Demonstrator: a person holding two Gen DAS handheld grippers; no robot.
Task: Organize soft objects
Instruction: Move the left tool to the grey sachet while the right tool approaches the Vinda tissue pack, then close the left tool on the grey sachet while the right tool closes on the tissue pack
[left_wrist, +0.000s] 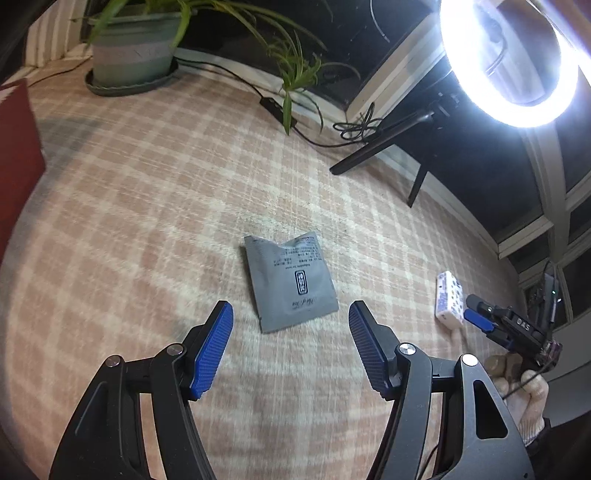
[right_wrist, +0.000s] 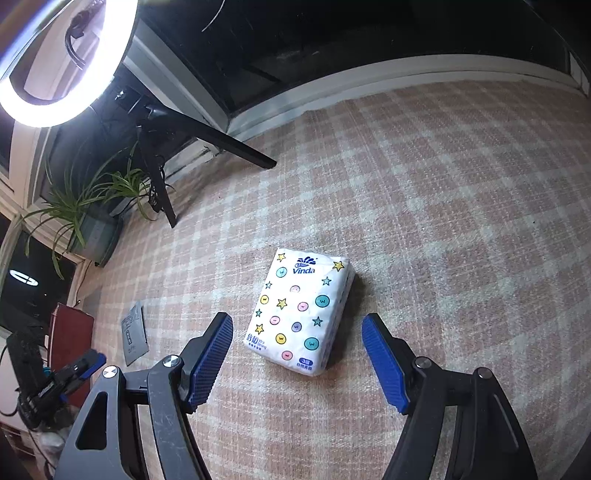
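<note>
The left tool (left_wrist: 290, 308) stands wide open and holds nothing; a grey sachet (left_wrist: 291, 282) lies flat on the checked cloth of the bench (left_wrist: 147, 206) just ahead of its tips. The right tool (right_wrist: 297, 321) is equally spread and empty, with the white tissue pack (right_wrist: 301, 310) between and just beyond its fingers, apparently untouched. A ring light (left_wrist: 513, 62) glares above.

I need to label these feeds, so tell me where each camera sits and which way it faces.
Left wrist: on the left gripper, angled down at a grey sachet on the plaid cloth; its own open fingers, plus the right gripper and gloved hand.
Right wrist: on the right gripper, angled down at a Vinda tissue pack; open fingers.
Shared: sachet, pack, ring light, plant.
</note>
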